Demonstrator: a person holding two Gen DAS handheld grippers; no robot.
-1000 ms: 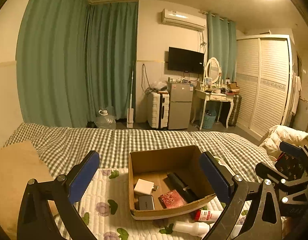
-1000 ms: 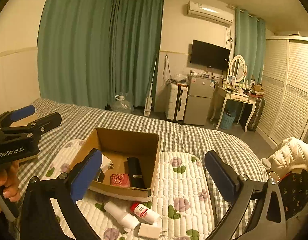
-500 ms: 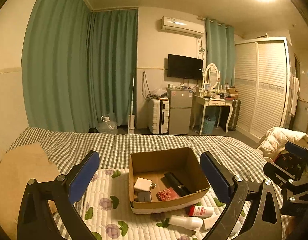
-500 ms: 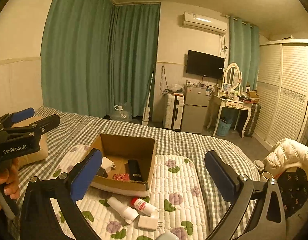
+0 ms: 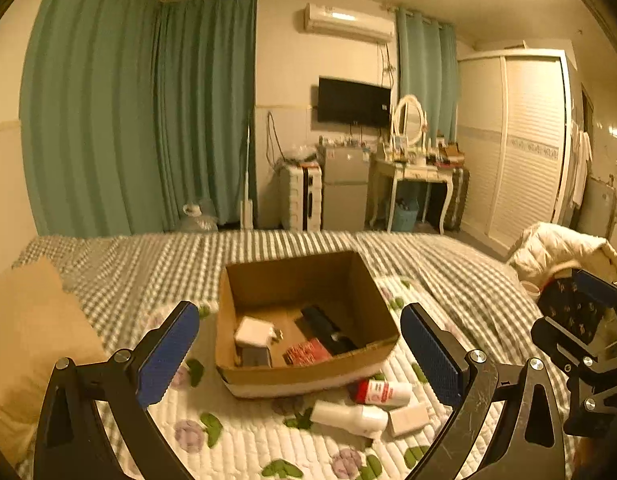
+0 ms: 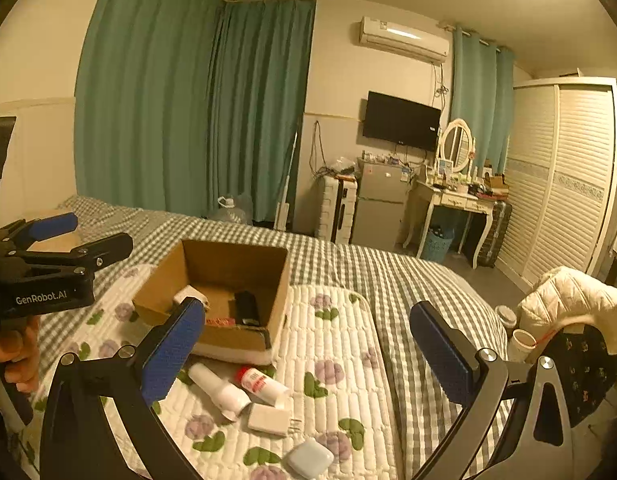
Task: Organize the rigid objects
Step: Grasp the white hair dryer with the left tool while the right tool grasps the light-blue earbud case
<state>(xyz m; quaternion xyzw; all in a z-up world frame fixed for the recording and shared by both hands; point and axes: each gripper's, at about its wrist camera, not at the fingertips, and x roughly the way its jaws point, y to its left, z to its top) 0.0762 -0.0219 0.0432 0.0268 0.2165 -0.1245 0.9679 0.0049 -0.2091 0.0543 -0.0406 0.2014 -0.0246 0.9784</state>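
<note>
An open cardboard box [image 5: 364, 296] [image 6: 278, 300] sits on the flowered quilt [image 5: 236, 440] [image 6: 332, 360]. It holds a white charger [image 5: 253, 332], a grey device [image 5: 255, 357], a red packet [image 5: 308, 351] and a black case [image 5: 328, 330]. In front of the box lie a white bottle [image 5: 348, 416] [image 6: 220, 390], a red-labelled tube [image 5: 382, 391] [image 6: 262, 384], a white plug [image 6: 268, 419] and a pale blue case [image 6: 309, 458]. My left gripper [image 5: 300, 356] and my right gripper [image 6: 306, 346] are both open and empty, held above the bed.
A tan pillow [image 5: 32, 344] lies at the left. A white jacket [image 6: 568, 304] and paper cups [image 6: 522, 342] are at the right edge of the checked bed [image 6: 388, 272]. A dresser, fridge and wardrobe stand beyond.
Both grippers have pulled back and risen from the box, so more of the quilt and the loose items in front of it shows. Both stay open.
</note>
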